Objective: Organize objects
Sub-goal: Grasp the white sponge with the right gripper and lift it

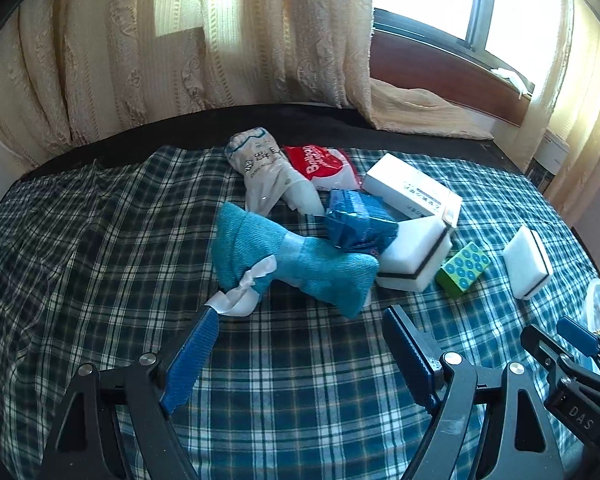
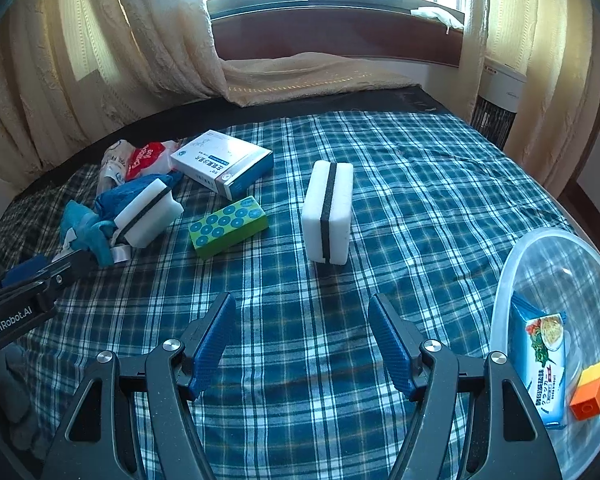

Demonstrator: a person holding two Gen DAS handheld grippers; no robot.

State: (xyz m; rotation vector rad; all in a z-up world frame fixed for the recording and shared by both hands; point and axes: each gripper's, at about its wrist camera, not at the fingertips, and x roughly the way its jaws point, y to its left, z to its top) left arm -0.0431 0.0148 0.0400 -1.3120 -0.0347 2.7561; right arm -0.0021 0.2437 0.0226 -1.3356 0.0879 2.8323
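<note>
Both claws empty, jaws apart, above the plaid bed [image 2: 420, 168].
Right claw [image 2: 302, 344] faces the upright sponge [image 2: 327, 212]; pinch its broad faces, then carry it to the bowl [image 2: 504, 280] at right. Left claw [image 1: 300, 344] nears the blue cloth [image 1: 292, 256].

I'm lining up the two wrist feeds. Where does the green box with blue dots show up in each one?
Left wrist: green dotted box, right of centre, just right of a white sponge with a black stripe.
Right wrist: green dotted box, left of centre, right of that same sponge.
Shared landmark: the white and blue carton, just behind the box in both.
</note>
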